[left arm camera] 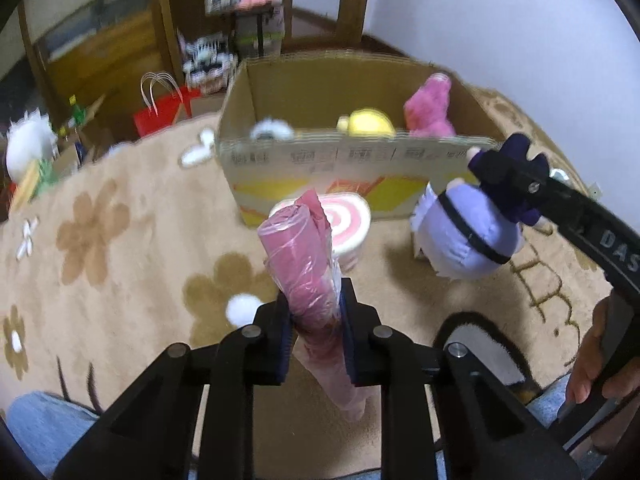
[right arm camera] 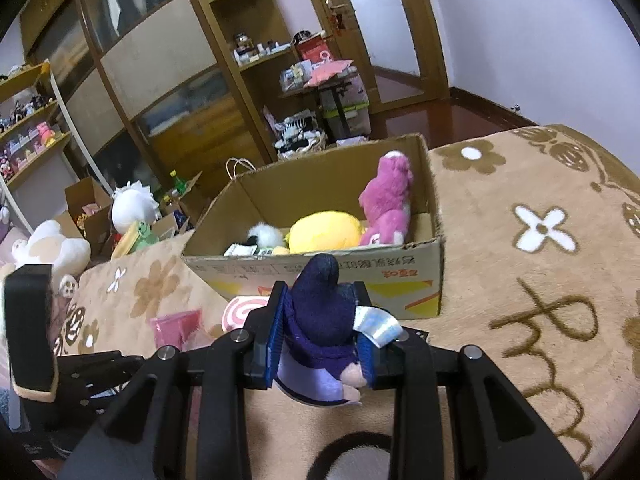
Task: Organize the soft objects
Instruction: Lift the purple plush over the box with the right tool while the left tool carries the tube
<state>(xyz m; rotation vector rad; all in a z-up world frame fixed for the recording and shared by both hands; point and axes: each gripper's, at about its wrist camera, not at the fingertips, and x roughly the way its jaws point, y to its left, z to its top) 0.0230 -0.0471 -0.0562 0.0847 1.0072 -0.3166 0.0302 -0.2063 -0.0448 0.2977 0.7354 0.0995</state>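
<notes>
Legible writing is limited: the right gripper's arm reads "DAS" in the left wrist view, and the cardboard box (right arm camera: pixel 320 276) carries printed characters along its front rim, too small to read. The left gripper (left arm camera: pixel 316 320) is clamped on a pink plastic-wrapped roll (left arm camera: pixel 304 256), held upright above the rug; the right gripper (right arm camera: pixel 322 336) is closed on a dark-hooded purple plush doll (right arm camera: pixel 324 320), held just in front of the box. The box stands on a beige flower-patterned rug (right arm camera: pixel 520 280) and contains a pink plush (right arm camera: pixel 390 200), a yellow plush (right arm camera: pixel 324 230) and a small white plush (right arm camera: pixel 264 234); a pink-and-white swirl cushion (left arm camera: pixel 344 220) lies against its front, with wooden shelving (right arm camera: pixel 240 60) behind.
</notes>
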